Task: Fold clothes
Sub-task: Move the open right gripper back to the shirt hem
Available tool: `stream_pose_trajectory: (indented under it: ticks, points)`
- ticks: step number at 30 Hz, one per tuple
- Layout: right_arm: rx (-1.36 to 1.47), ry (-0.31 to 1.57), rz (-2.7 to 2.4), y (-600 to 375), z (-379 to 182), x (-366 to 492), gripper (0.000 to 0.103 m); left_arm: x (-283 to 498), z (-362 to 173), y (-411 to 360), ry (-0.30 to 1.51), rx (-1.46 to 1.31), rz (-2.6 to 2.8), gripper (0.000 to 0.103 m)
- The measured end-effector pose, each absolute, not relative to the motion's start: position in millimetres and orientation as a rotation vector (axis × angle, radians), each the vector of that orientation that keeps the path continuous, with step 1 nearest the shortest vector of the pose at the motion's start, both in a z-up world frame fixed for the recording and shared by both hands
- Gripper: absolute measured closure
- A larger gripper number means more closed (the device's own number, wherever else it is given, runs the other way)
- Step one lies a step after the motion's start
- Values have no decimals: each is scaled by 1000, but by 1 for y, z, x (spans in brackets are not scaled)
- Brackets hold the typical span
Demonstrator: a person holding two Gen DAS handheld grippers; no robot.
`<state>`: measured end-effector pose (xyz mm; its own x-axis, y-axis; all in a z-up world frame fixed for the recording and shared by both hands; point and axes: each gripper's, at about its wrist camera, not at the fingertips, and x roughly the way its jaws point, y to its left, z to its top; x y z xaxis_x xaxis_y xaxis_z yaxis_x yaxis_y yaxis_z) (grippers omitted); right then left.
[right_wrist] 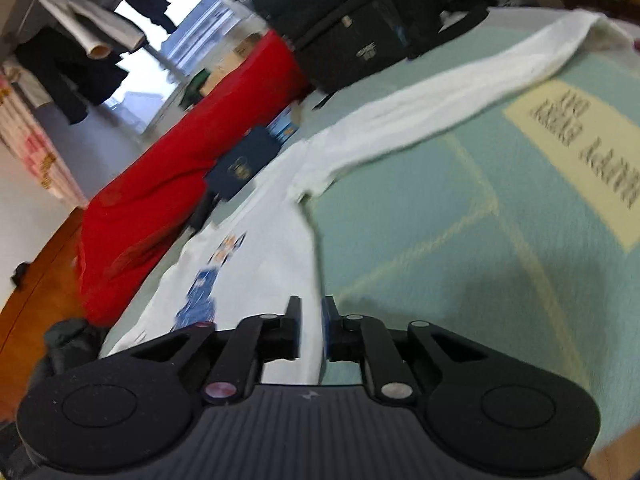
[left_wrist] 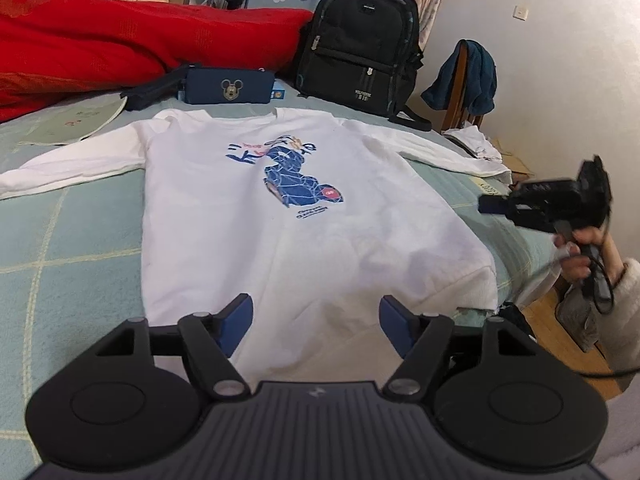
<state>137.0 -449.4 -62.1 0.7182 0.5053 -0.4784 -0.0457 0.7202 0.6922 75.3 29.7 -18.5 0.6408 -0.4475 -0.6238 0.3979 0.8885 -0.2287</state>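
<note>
A home bedroom: bed (left_wrist: 80,248) with red quilt (left_wrist: 120,40), backpack (left_wrist: 360,40), hanging clothes (right_wrist: 100,60)

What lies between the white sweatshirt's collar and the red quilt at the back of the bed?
In the left wrist view, a dark blue pouch with a cartoon mouse badge sits between the white sweatshirt and the red quilt, its dark strap trailing left.

White long-sleeved sweatshirt (left_wrist: 256,216), one item: lies flat and face up on a pale green checked bedspread (left_wrist: 68,240), unfolded, hem nearest the left wrist camera and neckline at the far end. Chest print: a blue faceted cartoon figure (left_wrist: 298,178) with blue lettering above and a small line of text beneath. Both sleeves spread outward from the shoulders, the right-hand sleeve (right_wrist: 460,96) running to the edge of the bed, lightly creased.
</note>
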Motion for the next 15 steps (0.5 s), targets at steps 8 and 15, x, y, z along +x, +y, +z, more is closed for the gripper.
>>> stream_pose_trajectory:
  ticks: [8, 15]
  points:
    - [758, 771, 472, -431, -100, 92, 34, 61, -31, 69, 767, -159, -334, 29]
    - [783, 746, 564, -413, -105, 101, 20, 65, -54, 100, 821, -275, -249, 27]
